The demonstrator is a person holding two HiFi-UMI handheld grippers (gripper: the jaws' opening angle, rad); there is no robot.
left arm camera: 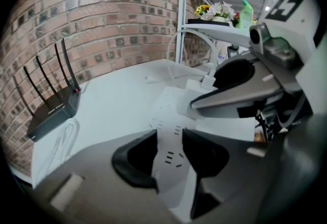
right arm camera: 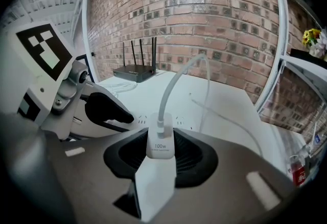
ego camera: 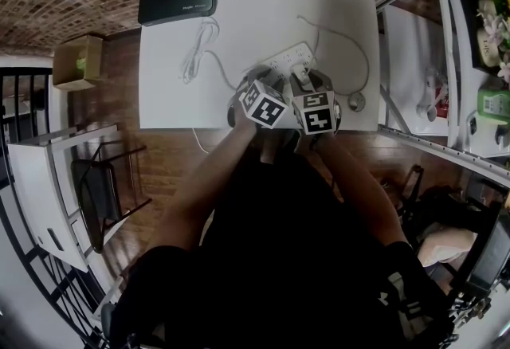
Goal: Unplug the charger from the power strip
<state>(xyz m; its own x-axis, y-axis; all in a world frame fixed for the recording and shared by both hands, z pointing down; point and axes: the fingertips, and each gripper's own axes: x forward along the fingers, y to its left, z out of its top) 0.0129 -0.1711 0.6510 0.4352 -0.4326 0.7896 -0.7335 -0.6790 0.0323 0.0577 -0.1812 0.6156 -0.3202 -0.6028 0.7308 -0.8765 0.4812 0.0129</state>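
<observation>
White table [ego camera: 255,5] spreads open beyond power strip [ego camera: 287,59] (right tongs [right arm camera: 161,160] clamp charger [right arm camera: 160,145]).

Home office, I reckon: brick wall [right arm camera: 214,8] beyond my right gripper [right arm camera: 162,159], Wi-Fi router [right arm camera: 135,70] on the white table [right arm camera: 230,100] ahead, flower shelf [right arm camera: 309,59] to its right.

The right gripper's [right arm camera: 161,152] jaws clamped the white charger [right arm camera: 160,142], its white cable [right arm camera: 172,85] arching up before the brick wall [right arm camera: 204,13].
</observation>
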